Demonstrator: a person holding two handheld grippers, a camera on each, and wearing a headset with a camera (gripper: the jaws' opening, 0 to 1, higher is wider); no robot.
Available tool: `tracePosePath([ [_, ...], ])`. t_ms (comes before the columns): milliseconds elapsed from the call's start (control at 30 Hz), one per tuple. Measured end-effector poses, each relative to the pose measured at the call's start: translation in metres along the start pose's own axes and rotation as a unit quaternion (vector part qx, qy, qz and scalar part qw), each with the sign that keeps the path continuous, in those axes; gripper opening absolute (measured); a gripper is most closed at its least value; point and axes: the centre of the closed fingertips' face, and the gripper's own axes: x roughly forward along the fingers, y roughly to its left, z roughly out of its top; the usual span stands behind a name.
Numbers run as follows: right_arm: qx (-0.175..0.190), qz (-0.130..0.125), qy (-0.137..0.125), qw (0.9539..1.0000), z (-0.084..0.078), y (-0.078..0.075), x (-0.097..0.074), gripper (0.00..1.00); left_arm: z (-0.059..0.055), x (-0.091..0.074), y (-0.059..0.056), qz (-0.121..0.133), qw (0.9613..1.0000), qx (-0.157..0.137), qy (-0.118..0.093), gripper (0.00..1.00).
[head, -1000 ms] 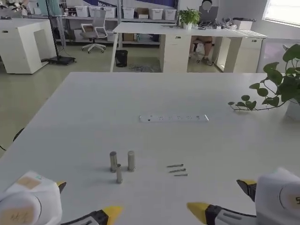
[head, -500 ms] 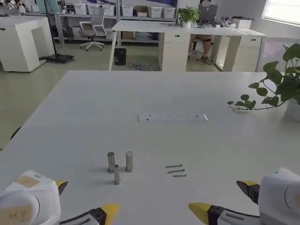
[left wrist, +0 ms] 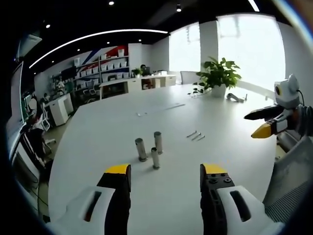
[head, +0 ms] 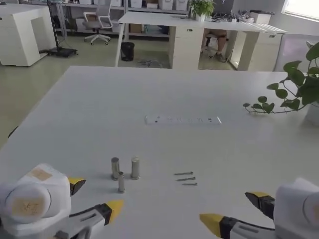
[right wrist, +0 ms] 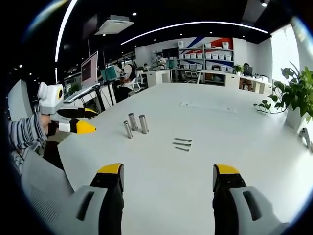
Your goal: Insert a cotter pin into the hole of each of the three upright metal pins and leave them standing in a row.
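Observation:
Three short upright metal pins [head: 124,172] stand clustered on the white table [head: 159,99], two at the back and one in front. To their right lie three thin cotter pins [head: 186,179], side by side. My left gripper [head: 95,195] hovers open at the near left, well short of the metal pins [left wrist: 151,149], with nothing between its fingers. The right gripper [head: 232,210] is open too, at the near right, below the cotter pins [right wrist: 182,144]. Each gripper view looks across the table at the metal pins [right wrist: 135,125] and at the other gripper.
A white power strip [head: 183,120] lies across the table's middle, beyond the pins. A leafy potted plant [head: 299,92] stands at the right edge. Desks, shelves and an office chair [head: 93,22] fill the room behind.
The head camera has tilted down a little. My left gripper has come up and to the right in the view. The metal pins and cotter pins have stayed put.

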Motion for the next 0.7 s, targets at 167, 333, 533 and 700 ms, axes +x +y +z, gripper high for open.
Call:
tracePosePath([
  [167, 0.007, 0.011, 0.000, 0.9999, 0.001, 0.000, 0.009, 0.68, -0.003, 0.023, 0.004, -0.011, 0.9999, -0.001, 0.006, 0.47],
  [333, -0.003, 0.027, 0.008, 0.9996, -0.001, 0.002, 0.019, 0.63, -0.012, 0.047, 0.009, -0.019, 0.9997, -0.004, 0.017, 0.42],
  [533, -0.006, 0.037, 0.024, 0.9990, -0.006, 0.002, 0.026, 0.61, -0.021, 0.069, 0.015, -0.025, 0.9991, 0.017, 0.028, 0.36],
  [700, -0.011, 0.043, 0.028, 0.9986, -0.008, 0.001, 0.032, 0.57, -0.024, 0.085, 0.021, -0.032, 0.9989, 0.018, 0.029, 0.31],
])
